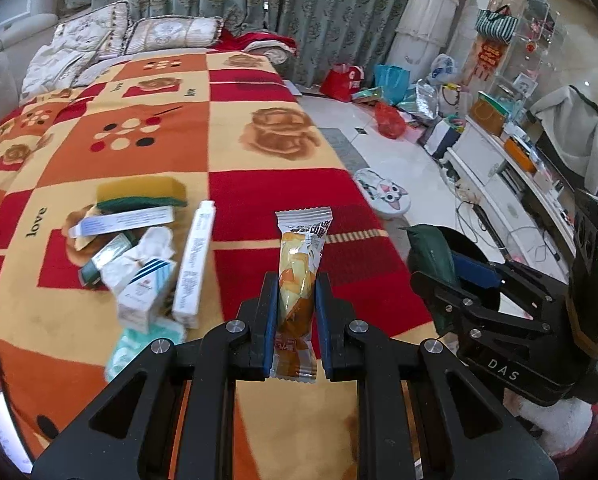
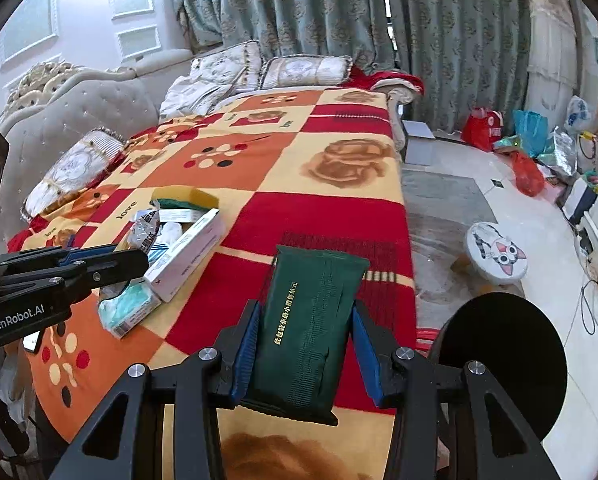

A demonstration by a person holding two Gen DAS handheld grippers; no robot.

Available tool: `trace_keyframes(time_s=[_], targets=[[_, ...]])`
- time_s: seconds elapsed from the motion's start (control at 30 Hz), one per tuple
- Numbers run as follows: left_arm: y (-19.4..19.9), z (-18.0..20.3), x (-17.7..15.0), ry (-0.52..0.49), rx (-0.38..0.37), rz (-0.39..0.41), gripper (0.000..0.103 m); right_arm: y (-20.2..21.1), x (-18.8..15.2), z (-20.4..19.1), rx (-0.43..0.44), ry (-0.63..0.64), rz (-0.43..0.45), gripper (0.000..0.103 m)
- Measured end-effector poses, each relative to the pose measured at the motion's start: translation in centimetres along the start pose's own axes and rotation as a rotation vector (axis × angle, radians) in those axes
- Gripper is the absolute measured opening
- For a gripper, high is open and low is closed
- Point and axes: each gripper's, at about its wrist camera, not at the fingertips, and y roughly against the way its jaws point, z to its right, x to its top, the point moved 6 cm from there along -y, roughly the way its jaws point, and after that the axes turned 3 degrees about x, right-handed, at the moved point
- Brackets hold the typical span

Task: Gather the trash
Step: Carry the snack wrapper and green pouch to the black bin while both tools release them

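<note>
Left wrist view. The left gripper (image 1: 297, 312) pinches one orange snack wrapper (image 1: 301, 276) low on its length, so the crimped top stands up clear of the bed (image 1: 259, 152). Judged: a carry hold, the wrapper lifted off the blanket and headed for disposal. To the right, the right gripper (image 1: 455, 280) clamps one dark green packet (image 1: 431, 256).

The rest of the trash sits heaped on the blanket to the left, probably gathered there for easy picking. Count: one yellow-and-green sponge (image 1: 143, 192), two long white boxes (image 1: 195, 264), one crumpled tissue (image 1: 147, 252), one small striped box (image 1: 145, 296), one pale green pack (image 1: 139, 344), and one dark tube-like item partly hidden.

Right wrist view. The right gripper (image 2: 305, 344) presses both blue pads on the green packet (image 2: 311, 328), held across its width and tilted up. The left gripper (image 2: 111, 260) enters side-on at left, fingers close together; its wrapper is not visible here. One black round bin rim (image 2: 503, 360) sits lower right, likely the drop point.
</note>
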Motion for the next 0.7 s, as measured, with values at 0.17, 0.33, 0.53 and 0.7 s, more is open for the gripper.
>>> trace_keyframes(time_s=[0.17, 0.33, 0.53, 0.7], targets=[[-0.6, 1.8, 0.3, -0.016, -0.032, -0.008, 0.015, 0.6, -0.2, 1.4, -0.022, -0.020, 0.008, 0.043], [-1.1, 4.1, 0.8, -0.040, -0.069, -0.009, 0.015, 1.3, -0.8, 3.3, -0.051, -0.052, 0.008, 0.043], [-2.3, 6.7, 1.0, -0.066, -0.103, -0.023, 0.015, 2.0, -1.3, 5.6, -0.080, -0.090, 0.011, 0.043], [-3.4, 8.9, 1.0, -0.100, -0.124, -0.044, 0.015, 2.6, -1.9, 7.7, -0.103, -0.124, 0.014, 0.043]])
